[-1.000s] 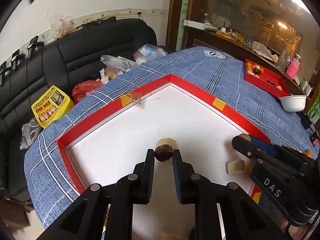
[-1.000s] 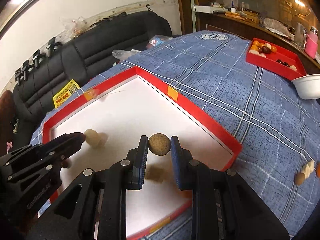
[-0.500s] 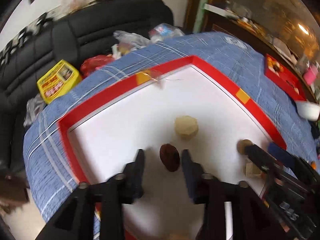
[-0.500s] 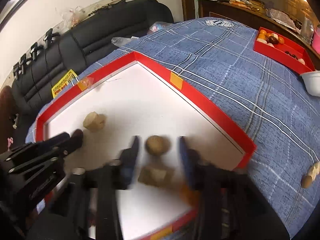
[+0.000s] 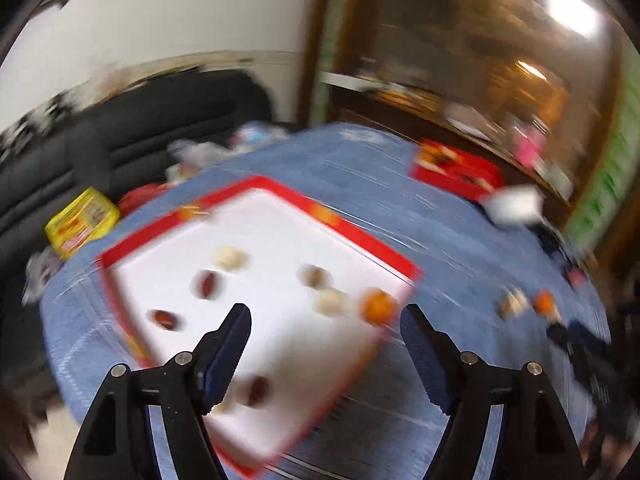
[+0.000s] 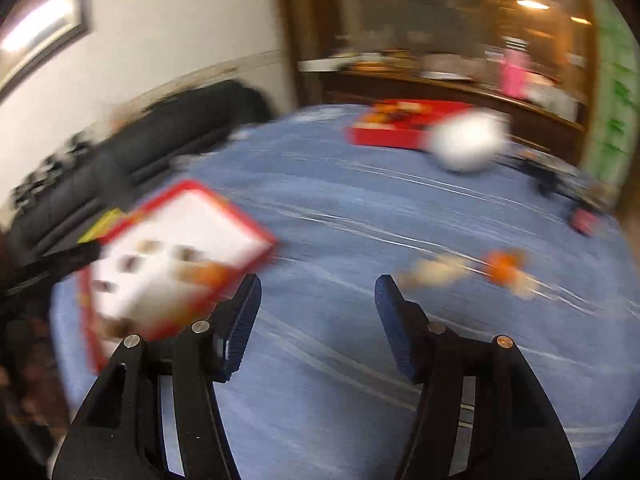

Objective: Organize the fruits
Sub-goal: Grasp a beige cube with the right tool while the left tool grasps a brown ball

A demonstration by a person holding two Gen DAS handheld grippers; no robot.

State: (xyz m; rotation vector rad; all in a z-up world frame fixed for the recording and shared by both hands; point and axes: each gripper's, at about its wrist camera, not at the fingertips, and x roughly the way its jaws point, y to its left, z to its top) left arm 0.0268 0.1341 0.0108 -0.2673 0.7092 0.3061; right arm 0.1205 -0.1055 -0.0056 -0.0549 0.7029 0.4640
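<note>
Two fruits that were pinched a second ago — a dark one [image 5: 207, 285] and a round tan one [image 5: 315, 276] — now lie loose in the tray [image 5: 362, 240]. The left gripper [image 5: 325, 332] is opening wide with nothing between its jaws; the right gripper [image 6: 318, 304] gapes empty over the surface [image 6: 360, 208], facing the loose fruits [image 6: 468, 270] — likely next to fetch.

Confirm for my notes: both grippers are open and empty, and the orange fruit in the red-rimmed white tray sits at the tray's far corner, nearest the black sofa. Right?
Not quite. Both grippers, left and right, are empty, the left one's jaws opening. But the orange fruit lies by the near right corner of the tray, away from the sofa. The left wrist view shows it.
</note>
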